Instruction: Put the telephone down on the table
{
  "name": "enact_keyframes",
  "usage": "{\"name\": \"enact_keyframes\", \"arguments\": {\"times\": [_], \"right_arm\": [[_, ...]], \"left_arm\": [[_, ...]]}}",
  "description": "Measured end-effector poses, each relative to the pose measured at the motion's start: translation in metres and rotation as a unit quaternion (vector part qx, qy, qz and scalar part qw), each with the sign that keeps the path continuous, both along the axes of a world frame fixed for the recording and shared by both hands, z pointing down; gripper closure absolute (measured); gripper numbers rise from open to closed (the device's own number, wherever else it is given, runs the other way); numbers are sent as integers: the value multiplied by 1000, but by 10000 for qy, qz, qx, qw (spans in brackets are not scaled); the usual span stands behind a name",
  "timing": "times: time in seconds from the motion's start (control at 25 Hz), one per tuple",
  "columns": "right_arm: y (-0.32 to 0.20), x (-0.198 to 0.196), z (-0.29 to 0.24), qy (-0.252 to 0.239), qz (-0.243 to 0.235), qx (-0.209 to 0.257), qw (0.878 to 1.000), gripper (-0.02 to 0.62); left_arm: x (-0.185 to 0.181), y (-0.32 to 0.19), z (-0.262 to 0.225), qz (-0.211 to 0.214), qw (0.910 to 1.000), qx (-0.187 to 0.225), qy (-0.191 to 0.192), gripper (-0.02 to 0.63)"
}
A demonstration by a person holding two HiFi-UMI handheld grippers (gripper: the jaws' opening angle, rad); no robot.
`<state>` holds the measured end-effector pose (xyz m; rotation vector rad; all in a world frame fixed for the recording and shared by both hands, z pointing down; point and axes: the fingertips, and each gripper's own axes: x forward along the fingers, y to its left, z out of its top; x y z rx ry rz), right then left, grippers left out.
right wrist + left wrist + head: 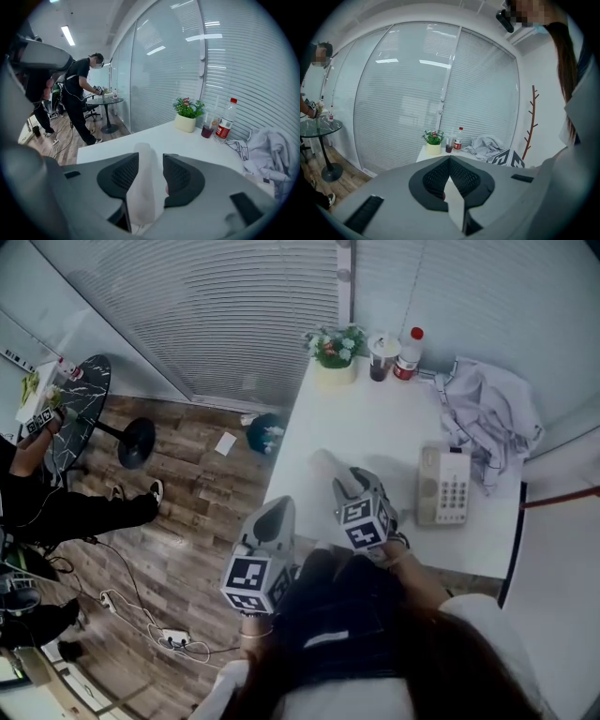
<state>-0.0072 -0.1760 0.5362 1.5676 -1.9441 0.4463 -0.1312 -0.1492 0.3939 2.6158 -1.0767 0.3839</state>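
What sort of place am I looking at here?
Probably an office: glass walls with blinds, a white table with a telephone on it, and strip lights on the ceiling.

Beige telephone (443, 486), white table (375, 423)

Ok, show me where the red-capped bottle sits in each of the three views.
Head view: the red-capped bottle is near the top, right of centre.
Left gripper view: the bottle is small, near the picture's middle.
Right gripper view: the bottle is right of centre, in front of the blinds.
Shared landmark: the potted plant, left of the bottle in every view.
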Motion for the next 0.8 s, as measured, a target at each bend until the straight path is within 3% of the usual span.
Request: {"name": "enact_keyframes", "arguments": {"times": [0.8], "right_arm": [[24, 60, -21, -33, 793, 229, 9966, 459]], "left_arm": [[58, 1, -2, 799, 9968, 14, 78, 594]]}}
